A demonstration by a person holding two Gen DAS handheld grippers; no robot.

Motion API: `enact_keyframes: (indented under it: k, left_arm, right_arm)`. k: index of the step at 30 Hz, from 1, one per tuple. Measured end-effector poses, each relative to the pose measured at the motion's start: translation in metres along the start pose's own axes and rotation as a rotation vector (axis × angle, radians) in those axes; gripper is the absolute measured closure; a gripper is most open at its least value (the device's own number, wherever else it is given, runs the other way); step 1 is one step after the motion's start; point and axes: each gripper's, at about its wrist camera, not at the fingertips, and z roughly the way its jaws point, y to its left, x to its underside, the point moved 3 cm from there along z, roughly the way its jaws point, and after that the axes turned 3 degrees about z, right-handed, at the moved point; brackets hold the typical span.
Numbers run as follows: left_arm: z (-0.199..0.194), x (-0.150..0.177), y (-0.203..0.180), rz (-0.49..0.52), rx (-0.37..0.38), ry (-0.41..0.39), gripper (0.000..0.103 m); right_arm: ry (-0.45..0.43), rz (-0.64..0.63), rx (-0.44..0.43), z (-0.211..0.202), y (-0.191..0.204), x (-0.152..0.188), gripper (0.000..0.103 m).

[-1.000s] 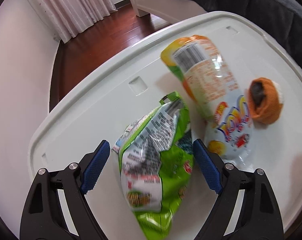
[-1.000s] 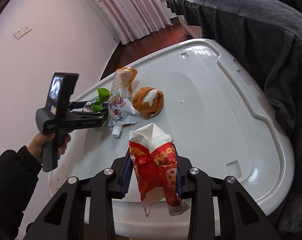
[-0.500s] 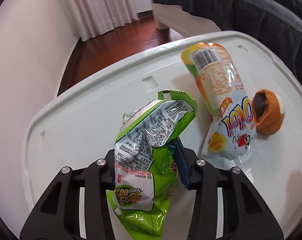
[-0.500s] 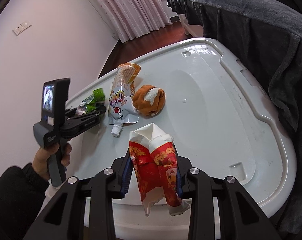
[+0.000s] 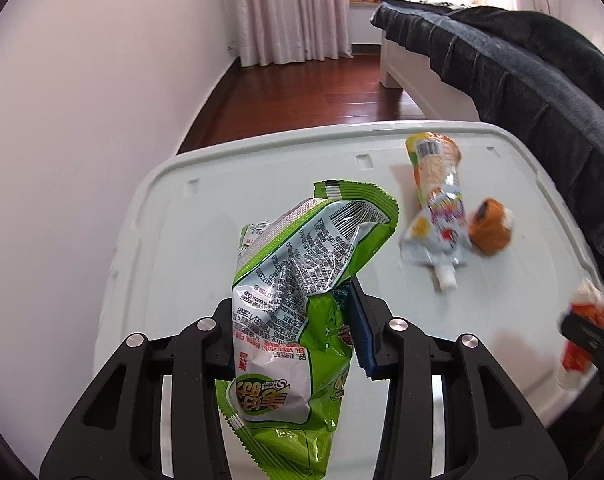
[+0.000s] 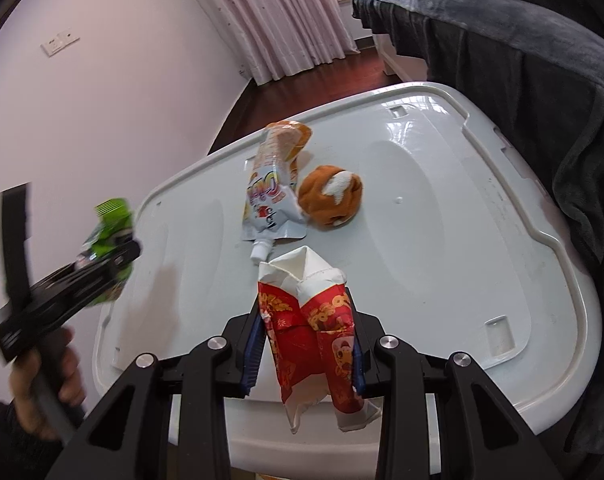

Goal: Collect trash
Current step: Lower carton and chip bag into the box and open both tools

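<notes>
The white plastic lid [image 6: 442,208] that serves here as the bench carries less than a full load of litter now, so by my reading the collecting is about half done. Of what remains on it, the largest piece is the spouted drink pouch [image 6: 272,196], lying flat near the middle with its cap end toward the camera; touching its side is the small orange plush ball [image 6: 330,196], which may or may not count as trash. No bin or bag to receive anything shows in either view, so where the pieces are bound cannot be told, and neither held piece has been dropped off yet. The green snack bag [image 5: 302,304] is off the bench, pinched in the left gripper [image 5: 298,340], whose jaws have just closed in on it and now clench its crumpled middle; in the right wrist view that gripper hangs blurred beyond the lid's left edge, a hand [image 6: 50,384] on its handle. The red paper wrapper [image 6: 314,336], torn white along its top, is gripped upright between the fingers [image 6: 252,348] of the right gripper [image 6: 306,356], over the near rim of the lid. Left to do, as I judge it: deposit both held pieces, then come back for the pouch and, if wanted, the ball.
</notes>
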Motion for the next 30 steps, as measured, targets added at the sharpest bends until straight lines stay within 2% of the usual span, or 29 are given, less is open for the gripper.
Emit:
enact_keyframes:
  k: [5,11,16,24,30]
  left_arm:
    - [-0.033,0.028,-0.003,-0.011,-0.014,-0.011,0.062]
    - [-0.068,0.07,-0.013,-0.053,0.005,-0.03,0.062]
    - [-0.085,0.113,-0.017,-0.081,0.006,-0.025,0.062]
    - [-0.075,0.2,-0.025,-0.128,0.057,0.105,0.062]
    - [-0.048,0.25,-0.042,-0.105,0.094,0.266,0.062]
  right_arm:
    - [-0.016,-0.049,0.015,-0.002,0.011,0.011,0.069]
    - [-0.045,-0.131,0.014,-0.016,0.026,0.035,0.069]
    - [-0.068,-0.19,0.023,-0.04,0.029,0.077,0.069]
    - [0.049,-0.198,0.071,-0.05,0.013,0.165,0.069]
    - [0.12,-0.172,0.094,-0.044,0.007,0.197,0.068]
